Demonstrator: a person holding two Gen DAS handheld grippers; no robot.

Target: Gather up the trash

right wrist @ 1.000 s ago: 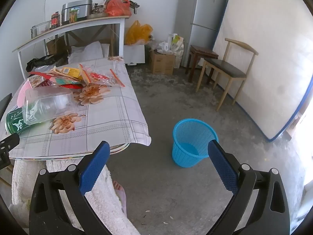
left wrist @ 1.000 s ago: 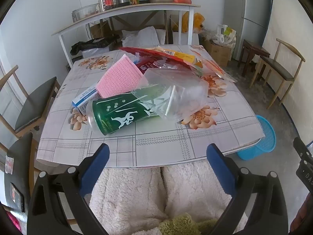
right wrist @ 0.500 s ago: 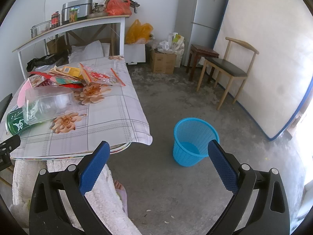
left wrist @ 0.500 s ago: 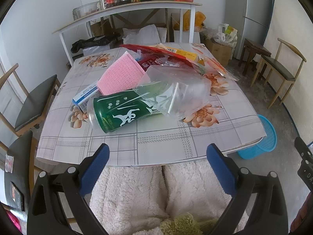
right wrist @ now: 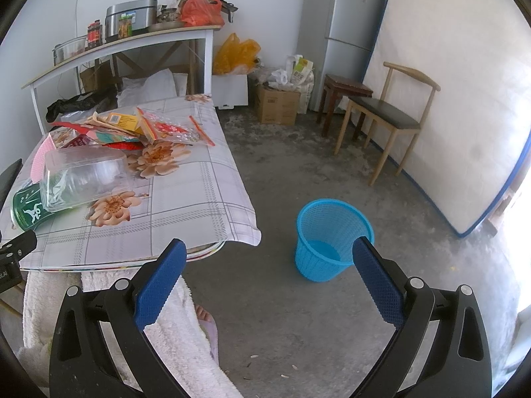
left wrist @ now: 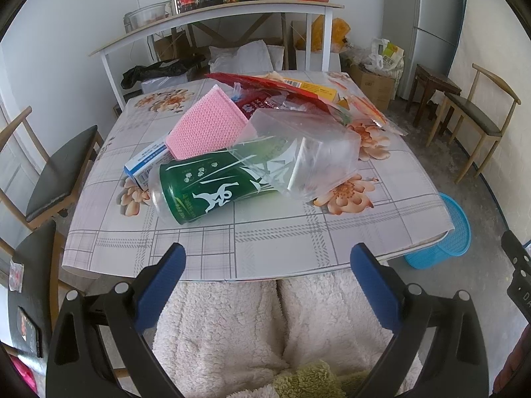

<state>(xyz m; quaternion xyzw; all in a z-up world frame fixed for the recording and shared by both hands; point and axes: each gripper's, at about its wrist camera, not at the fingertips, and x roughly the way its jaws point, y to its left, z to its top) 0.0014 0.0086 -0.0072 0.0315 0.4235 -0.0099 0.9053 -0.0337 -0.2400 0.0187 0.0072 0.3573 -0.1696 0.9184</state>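
The left gripper [left wrist: 265, 258] is spread wide with nothing between its blue pads, held over the person's lap just short of the near edge of the table [left wrist: 265, 242]. Straight ahead of it, near the middle of the table, a green-labelled bottle [left wrist: 212, 190] lies on its side, its far end overlapped by a clear plastic container [left wrist: 305, 156] that leans over it. Behind and slightly to the left of the bottle a pink textured pad [left wrist: 205, 129] stands tilted, resting on a blue-and-white box [left wrist: 147, 162]. Farther ahead, red and yellow wrappers [left wrist: 288, 89] are piled at the far end of the table.

The right gripper [right wrist: 268, 252] is also wide open and holds nothing, hanging over bare concrete floor. Just ahead of its right finger the blue mesh bin [right wrist: 332, 235] stands upright on the floor, well apart from the table corner, which lies ahead and to the left of this gripper
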